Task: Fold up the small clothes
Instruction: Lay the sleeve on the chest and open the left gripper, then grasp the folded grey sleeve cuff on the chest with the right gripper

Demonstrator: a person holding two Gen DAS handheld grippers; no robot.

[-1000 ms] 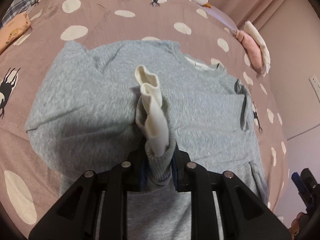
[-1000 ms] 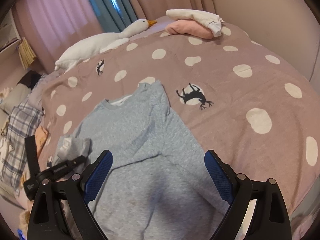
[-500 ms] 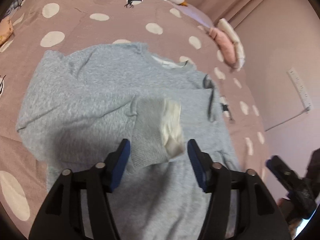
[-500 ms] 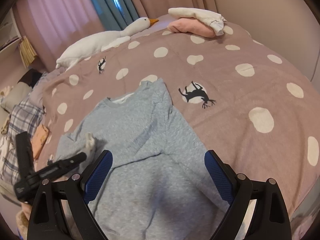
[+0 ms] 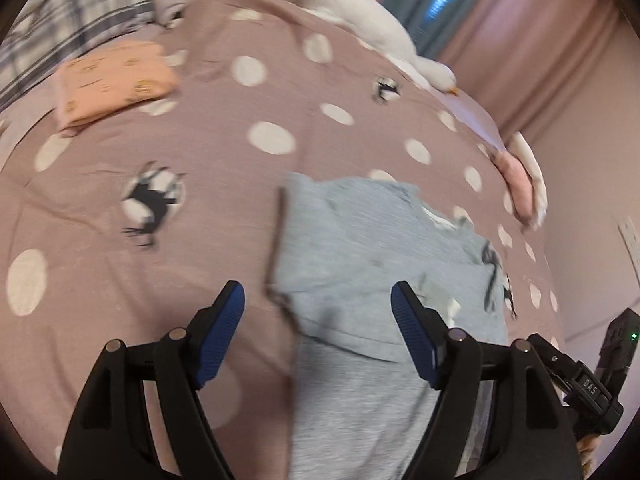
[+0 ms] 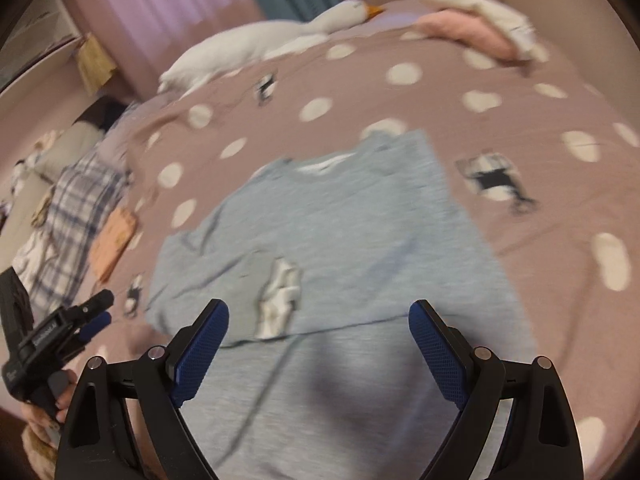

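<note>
A small grey sweatshirt [image 6: 340, 220] lies flat on the dotted mauve bed cover, both sleeves folded in across its body. One sleeve's white-lined cuff [image 6: 280, 298] rests on the chest. In the left wrist view the sweatshirt [image 5: 380, 264] sits right of centre. My left gripper [image 5: 318, 300] hangs above the shirt's left edge, jaws opening, nothing between them. It also shows as the left gripper [image 6: 96, 314] at the right wrist view's lower left. My right gripper [image 6: 318, 320] stands open over the lower body of the shirt, holding nothing.
A folded peach garment [image 5: 112, 80] lies far left on the bed cover [image 5: 200, 152]. A white goose plush [image 6: 260, 46] lies along the far side. A pink and white pile [image 6: 476, 28] sits at the far right corner. Plaid fabric [image 6: 68, 216] lies at the left.
My left gripper let go of the sleeve cuff, which now lies on the shirt, then opened wide and drew back and left. The right gripper shifted slightly, staying open.
</note>
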